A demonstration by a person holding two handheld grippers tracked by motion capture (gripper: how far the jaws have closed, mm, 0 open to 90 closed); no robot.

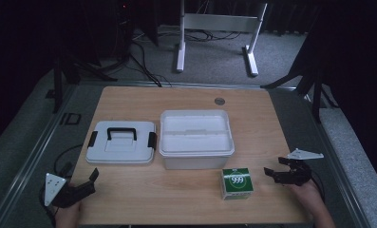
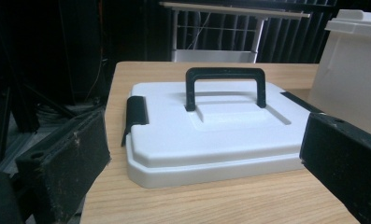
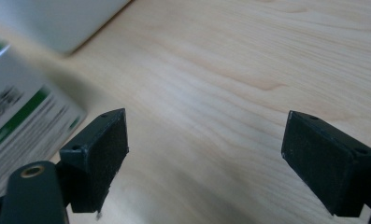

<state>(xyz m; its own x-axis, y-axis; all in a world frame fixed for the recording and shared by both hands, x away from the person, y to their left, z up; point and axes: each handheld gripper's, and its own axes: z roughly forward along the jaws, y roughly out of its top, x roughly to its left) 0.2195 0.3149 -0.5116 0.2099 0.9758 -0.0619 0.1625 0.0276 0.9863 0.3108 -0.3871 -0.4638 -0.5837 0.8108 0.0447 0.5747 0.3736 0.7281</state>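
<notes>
A wooden bench (image 1: pixel 186 199) carries three things. Near its middle stands a white plastic bin (image 1: pixel 196 140) with no lid on; its inside looks white and bare, apart from what seems to be a shallow white tray or ledge across the upper part, though the dim high view does not settle that. Just beside the bin, toward the bench's left edge, lies its white lid (image 1: pixel 121 142), flat on the wood, with a black handle (image 1: pixel 121 133) standing up from its middle and a black latch at each short end. In the left gripper view the lid (image 2: pixel 211 135) lies just ahead of the jaws, handle (image 2: pixel 225 86) upright, with the bin's wall (image 2: pixel 349 74) rising at the right.

Close to the bench's front edge, just in front of the bin's right front corner, sits a small green-and-white carton (image 1: pixel 237 183) marked 999 on top. It is shut, so its contents cannot be seen.

The left claw (image 1: pixel 84 185) hangs at the front left corner of the bench, jaws spread wide and holding nothing; it points toward the lid. The right claw (image 1: pixel 277 172) is near the front right corner, a short way from the carton, jaws also parted and empty. In the right gripper view the carton (image 3: pixel 19 116) shows blurred to the left of the open jaws, with bare wood between them.

A small round grey disc (image 1: pixel 219 100) is set in the bench near its far edge.
</notes>
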